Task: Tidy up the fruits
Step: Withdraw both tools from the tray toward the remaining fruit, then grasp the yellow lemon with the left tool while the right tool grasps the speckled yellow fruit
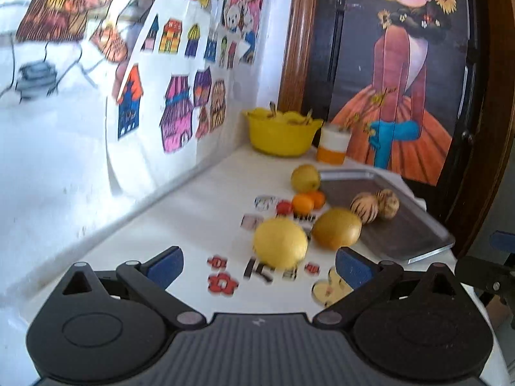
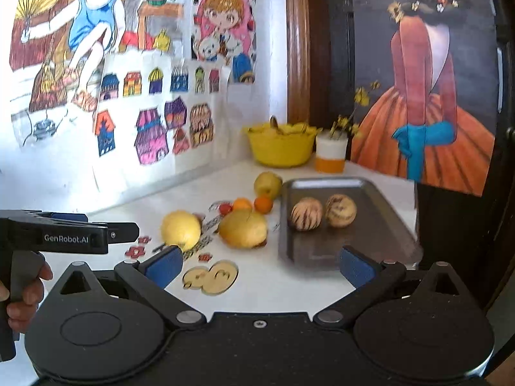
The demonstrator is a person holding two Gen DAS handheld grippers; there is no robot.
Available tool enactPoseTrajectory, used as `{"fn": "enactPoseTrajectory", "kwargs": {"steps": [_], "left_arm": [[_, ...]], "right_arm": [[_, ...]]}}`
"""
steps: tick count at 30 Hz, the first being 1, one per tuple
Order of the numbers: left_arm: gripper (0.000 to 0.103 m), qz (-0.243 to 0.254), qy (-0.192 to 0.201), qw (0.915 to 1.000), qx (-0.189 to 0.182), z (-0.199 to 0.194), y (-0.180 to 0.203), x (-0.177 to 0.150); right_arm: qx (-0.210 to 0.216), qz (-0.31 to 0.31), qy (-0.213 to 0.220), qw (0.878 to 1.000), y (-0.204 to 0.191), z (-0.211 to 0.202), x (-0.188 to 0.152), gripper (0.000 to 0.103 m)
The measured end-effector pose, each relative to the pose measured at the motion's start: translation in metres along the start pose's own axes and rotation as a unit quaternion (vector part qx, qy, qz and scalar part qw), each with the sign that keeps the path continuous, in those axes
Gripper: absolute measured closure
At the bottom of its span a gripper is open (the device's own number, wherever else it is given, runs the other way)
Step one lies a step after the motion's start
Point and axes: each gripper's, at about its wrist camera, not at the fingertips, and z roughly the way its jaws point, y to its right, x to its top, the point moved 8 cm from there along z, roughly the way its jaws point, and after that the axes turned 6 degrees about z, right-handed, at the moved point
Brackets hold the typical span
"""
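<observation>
A grey metal tray [image 2: 379, 225] [image 1: 415, 238] lies on the white table and holds two striped round fruits [image 2: 305, 214] [image 1: 365, 207]. Left of it sit a yellow lemon-like fruit [image 1: 280, 243] [image 2: 181, 229], a bigger yellow-brown fruit [image 1: 336, 227] [image 2: 243, 228], two small oranges [image 1: 307, 202] [image 2: 263, 203], a tiny red fruit [image 1: 284, 207] and a yellow apple [image 1: 305, 177] [image 2: 267, 185]. My left gripper [image 1: 259, 265] is open just short of the yellow fruit. My right gripper [image 2: 260, 265] is open and empty, in front of the tray's near edge.
A yellow bowl [image 2: 280, 144] and a white-and-orange cup [image 2: 331, 156] stand at the back corner. Drawings cover the wall on the left, and a dark painting [image 2: 425, 96] leans at the right. Stickers and a flat yellow cutout [image 2: 210, 276] lie on the table. A hand [image 2: 22, 292] holds the left gripper.
</observation>
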Motion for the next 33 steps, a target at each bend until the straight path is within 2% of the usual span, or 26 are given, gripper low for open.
{"fn": "enactPoseTrajectory", "kwargs": {"steps": [10, 19, 29, 33], "left_arm": [[0.000, 0.013, -0.033, 0.9994, -0.002, 0.011, -0.005, -0.024], [0.000, 0.015, -0.051, 0.9986, -0.005, 0.031, -0.004, -0.024], [0.000, 0.006, -0.066, 0.9978, -0.006, 0.062, 0.002, -0.017], [0.000, -0.010, -0.069, 0.9976, -0.008, 0.076, 0.003, -0.012]], "right_arm": [[0.000, -0.005, -0.060, 0.998, -0.007, 0.027, -0.030, 0.001], [-0.002, -0.029, -0.088, 0.996, -0.006, 0.052, -0.034, 0.001], [-0.005, -0.114, -0.082, 0.990, 0.002, 0.092, -0.012, 0.001], [-0.001, -0.170, -0.074, 0.983, -0.002, 0.115, -0.001, 0.001]]}}
